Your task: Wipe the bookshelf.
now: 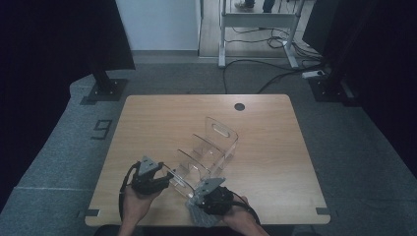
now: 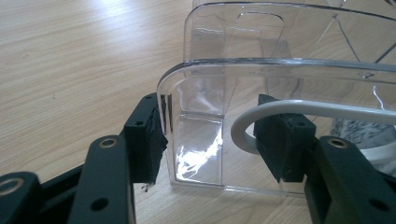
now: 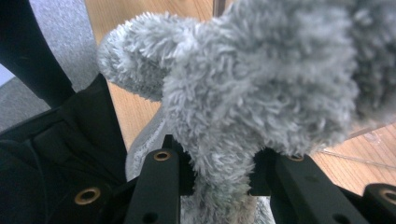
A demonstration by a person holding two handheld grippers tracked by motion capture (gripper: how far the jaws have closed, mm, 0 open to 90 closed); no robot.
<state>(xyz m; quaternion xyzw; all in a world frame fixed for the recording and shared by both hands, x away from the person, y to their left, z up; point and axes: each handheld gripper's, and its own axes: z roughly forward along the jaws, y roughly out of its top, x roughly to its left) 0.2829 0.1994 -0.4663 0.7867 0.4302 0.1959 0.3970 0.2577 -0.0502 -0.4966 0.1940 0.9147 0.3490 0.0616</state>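
Note:
A clear plastic desk organizer [image 1: 211,147] with several upright dividers lies slantwise on the wooden table [image 1: 265,132]. My left gripper [image 1: 167,180] is at its near end. In the left gripper view its left pad [image 2: 144,140] presses the rounded corner of the nearest clear wall [image 2: 280,84], and the right pad [image 2: 280,144] sits just inside it, so the left gripper [image 2: 212,144] is shut on the wall. My right gripper [image 1: 197,204] sits by the front edge, shut on a grey fluffy cloth [image 1: 199,215]. In the right gripper view the cloth [image 3: 261,79] bulges above the right gripper [image 3: 217,172].
A white loop [image 2: 299,108] and some grey cloth [image 2: 355,130] show through the clear wall. The table has a round cable hole [image 1: 239,106] at the back. Grey carpet, black stand bases [image 1: 104,89] and floor cables [image 1: 275,78] surround it.

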